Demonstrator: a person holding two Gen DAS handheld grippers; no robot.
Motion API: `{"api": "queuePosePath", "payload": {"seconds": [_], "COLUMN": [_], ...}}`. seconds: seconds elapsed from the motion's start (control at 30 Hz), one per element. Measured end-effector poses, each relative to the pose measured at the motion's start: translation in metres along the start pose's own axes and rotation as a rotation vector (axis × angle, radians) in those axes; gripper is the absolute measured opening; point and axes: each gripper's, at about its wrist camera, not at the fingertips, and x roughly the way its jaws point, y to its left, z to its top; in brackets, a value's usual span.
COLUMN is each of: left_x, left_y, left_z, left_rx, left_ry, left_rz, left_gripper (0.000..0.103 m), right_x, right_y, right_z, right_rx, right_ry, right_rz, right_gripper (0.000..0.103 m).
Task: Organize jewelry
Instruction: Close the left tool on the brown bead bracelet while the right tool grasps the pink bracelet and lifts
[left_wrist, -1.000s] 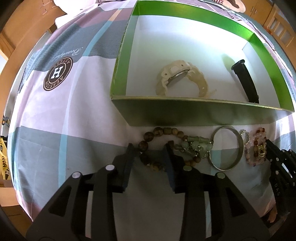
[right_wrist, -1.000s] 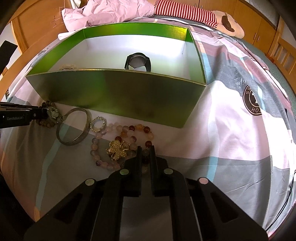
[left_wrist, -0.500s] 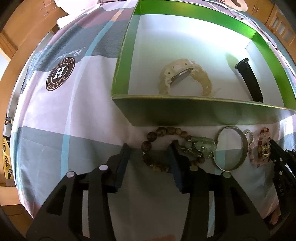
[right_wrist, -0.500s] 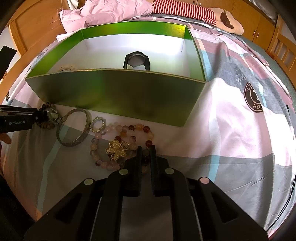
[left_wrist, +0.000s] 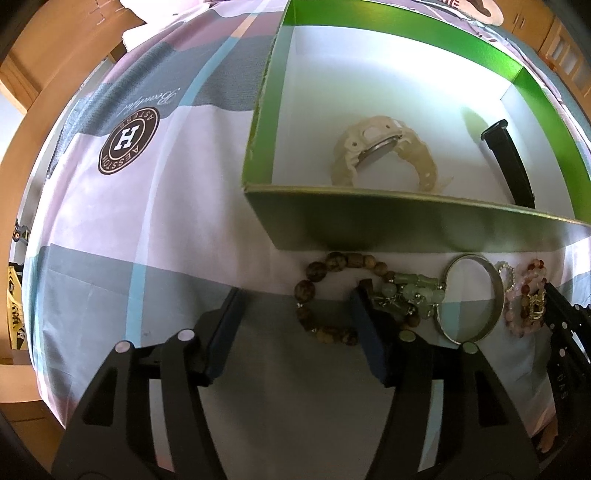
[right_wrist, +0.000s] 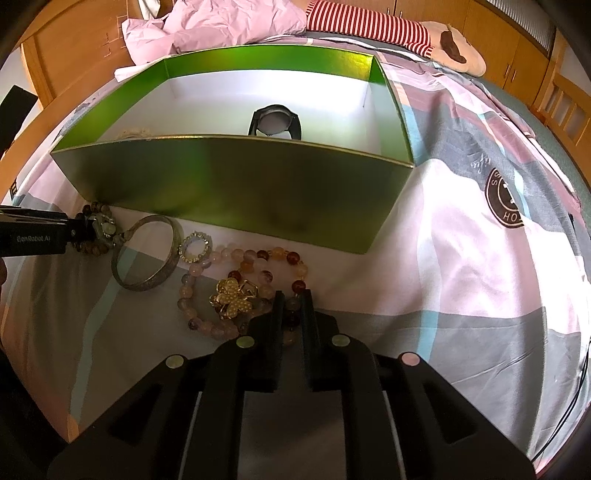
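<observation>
Bedding in pink, grey and blue checks was spread under a green box (right_wrist: 236, 192) and a row of jewelry

Two watches, a cream watch (left_wrist: 380, 151) and a black watch (right_wrist: 275, 122), were already laid in the box, while the rest lay on the bed just before its near wall. The left claw (left_wrist: 299, 314) was held wide apart around the brown bead bracelet (left_wrist: 325, 295); the right claw (right_wrist: 291, 302) was pinched nearly together on the pink bead bracelet (right_wrist: 236, 266). A pickup step was judged in hand: closing, lifting clear of the wall and lowering inside would be called for next
</observation>
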Motion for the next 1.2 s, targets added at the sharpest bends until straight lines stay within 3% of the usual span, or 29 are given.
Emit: {"api": "queuePosePath", "payload": {"seconds": [0.3,0.37,0.4,0.47,0.53,0.6,0.67,0.77,0.9,1.0,1.2], "left_x": [0.0,0.0,0.0,-0.002,-0.005,-0.008,-0.009,-0.01,-0.017,-0.027,-0.074], "left_y": [0.0,0.0,0.0,-0.002,-0.006,-0.01,-0.012,-0.013,-0.017,-0.012,0.0], "left_z": [0.0,-0.001,-0.001,-0.002,-0.005,-0.007,-0.009,-0.01,-0.015,-0.014,-0.011], "left_rx": [0.001,0.0,0.001,0.011,0.03,0.043,0.055,0.057,0.051,0.051,0.055], "left_ry": [-0.001,0.0,0.002,0.003,0.001,0.003,0.006,0.006,0.001,-0.022,-0.12], "left_rz": [-0.001,-0.002,-0.004,-0.014,-0.024,-0.035,-0.035,-0.04,-0.046,-0.067,-0.216], "left_gripper": [0.06,0.06,0.058,0.05,0.037,0.016,0.008,0.008,0.007,0.007,0.007], "right_x": [0.0,0.0,0.0,0.0,0.001,0.0,0.0,-0.002,-0.006,-0.022,-0.067], "right_y": [-0.001,0.0,0.0,0.0,-0.005,-0.01,-0.01,-0.002,0.0,-0.002,0.004], "right_z": [-0.001,-0.001,-0.002,-0.002,-0.001,0.001,0.001,0.001,0.001,0.006,0.019], "right_rx": [0.005,-0.002,-0.006,-0.006,0.019,0.047,0.043,0.017,0.027,0.038,0.023], "right_ry": [-0.013,-0.019,-0.022,-0.024,-0.011,0.002,0.005,-0.001,-0.034,-0.109,-0.256], "right_rz": [0.002,-0.013,-0.026,-0.063,-0.059,-0.031,-0.001,0.009,0.042,0.064,0.136], "right_gripper": [0.015,0.022,0.025,0.04,0.04,0.037,0.017,0.008,0.008,0.008,0.008]}}
